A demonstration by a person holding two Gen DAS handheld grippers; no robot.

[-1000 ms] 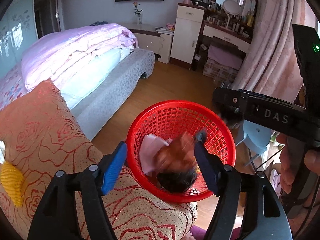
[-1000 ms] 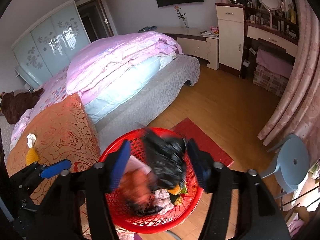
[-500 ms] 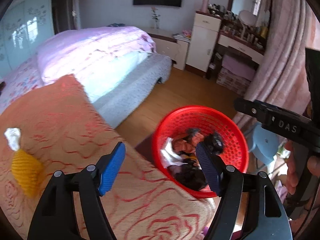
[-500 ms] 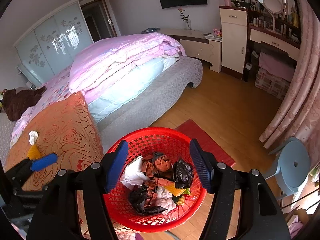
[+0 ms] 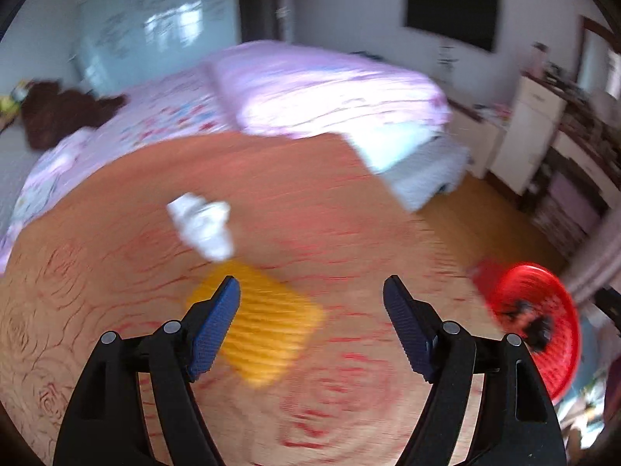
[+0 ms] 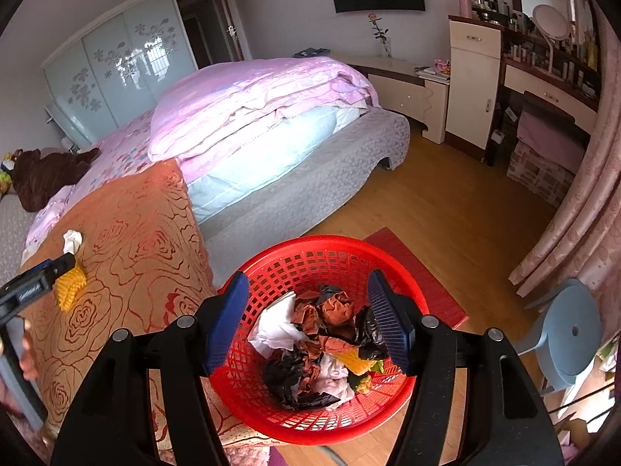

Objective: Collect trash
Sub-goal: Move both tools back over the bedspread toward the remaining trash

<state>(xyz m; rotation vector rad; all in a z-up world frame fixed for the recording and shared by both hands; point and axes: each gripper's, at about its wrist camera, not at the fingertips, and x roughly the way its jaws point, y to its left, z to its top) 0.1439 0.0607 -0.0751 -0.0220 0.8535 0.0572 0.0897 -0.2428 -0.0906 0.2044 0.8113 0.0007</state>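
Note:
A red mesh basket [image 6: 271,268] holds several crumpled pieces of trash [image 6: 322,334] in white, brown, black and yellow. My right gripper [image 6: 307,276] hangs open right above it, nothing between its fingers. On the orange rose-patterned blanket [image 5: 349,209] lie a yellow ribbed piece [image 5: 268,322] and a crumpled white tissue [image 5: 202,225]. My left gripper [image 5: 310,283] hovers over the blanket with its jaws opening and nothing between them; the yellow piece lies partly under its left finger. The basket [image 5: 531,322] shows at the right edge of this blurred view. The right wrist view shows the left gripper [image 6: 39,279] beside the yellow piece [image 6: 71,285] and the tissue [image 6: 71,239].
A bed with a folded pink duvet [image 6: 252,93] lies beyond the blanket. A brown soft thing [image 6: 42,176] lies at the far left. A red mat [image 6: 419,272], a blue stool [image 6: 570,334], pink curtains [image 6: 574,209] and a dresser [image 6: 473,85] border the wooden floor.
My left gripper has swung left from over the basket to over the blanket near the yellow piece and tissue. Falling trash has settled in the basket. The right gripper has barely shifted.

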